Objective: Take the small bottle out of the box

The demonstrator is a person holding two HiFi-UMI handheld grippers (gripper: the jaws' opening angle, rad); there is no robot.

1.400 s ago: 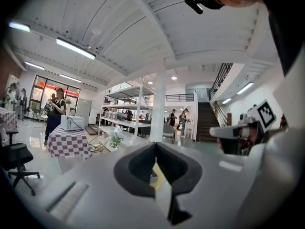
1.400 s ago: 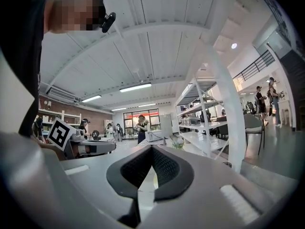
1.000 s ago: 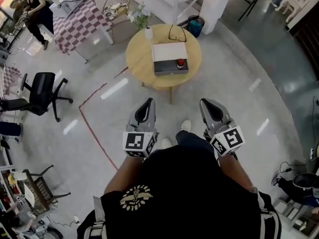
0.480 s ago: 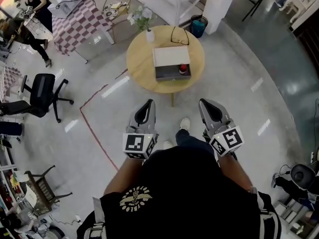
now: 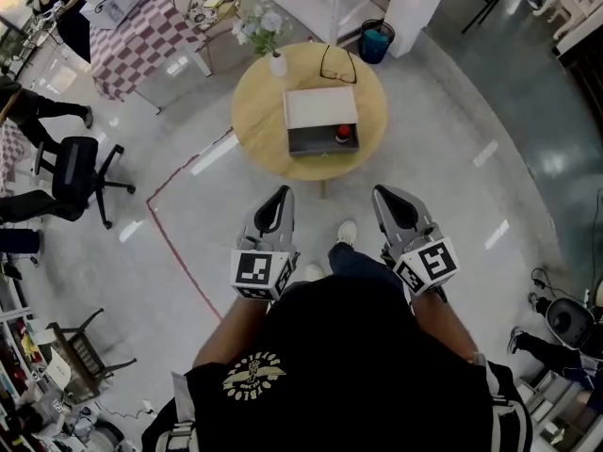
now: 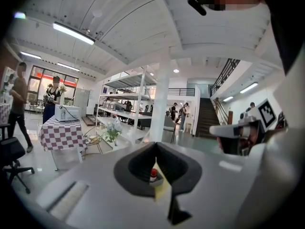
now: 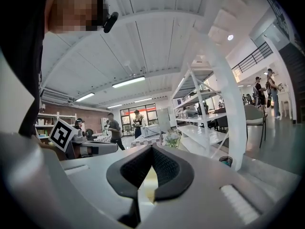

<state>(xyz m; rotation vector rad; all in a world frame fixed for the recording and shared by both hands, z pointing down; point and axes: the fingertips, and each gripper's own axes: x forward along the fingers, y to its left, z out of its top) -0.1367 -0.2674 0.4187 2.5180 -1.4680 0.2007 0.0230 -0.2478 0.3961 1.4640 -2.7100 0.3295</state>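
Observation:
A grey box (image 5: 315,140) with its white lid (image 5: 320,107) folded back stands on a round wooden table (image 5: 259,111) ahead of me. Inside the box at its right end sits the small bottle (image 5: 344,135) with a red cap. Both grippers are held level in front of my body, well short of the table. My left gripper (image 5: 279,199) is shut and empty; through its jaw notch in the left gripper view (image 6: 156,148) the red-capped bottle (image 6: 153,174) shows far off. My right gripper (image 5: 389,198) (image 7: 151,150) is shut with nothing in it.
On the table's far side stand a white vase with flowers (image 5: 276,62) and a pair of glasses (image 5: 335,64). A teal bin (image 5: 377,42) sits behind the table by a white pillar. Left are a checkered table (image 5: 141,36), a black office chair (image 5: 77,172) and a red floor line (image 5: 179,243).
The table and box have drawn a little nearer and look larger as I walk toward them. Both grippers keep the same shut pose in front of me. A person at the left has moved.

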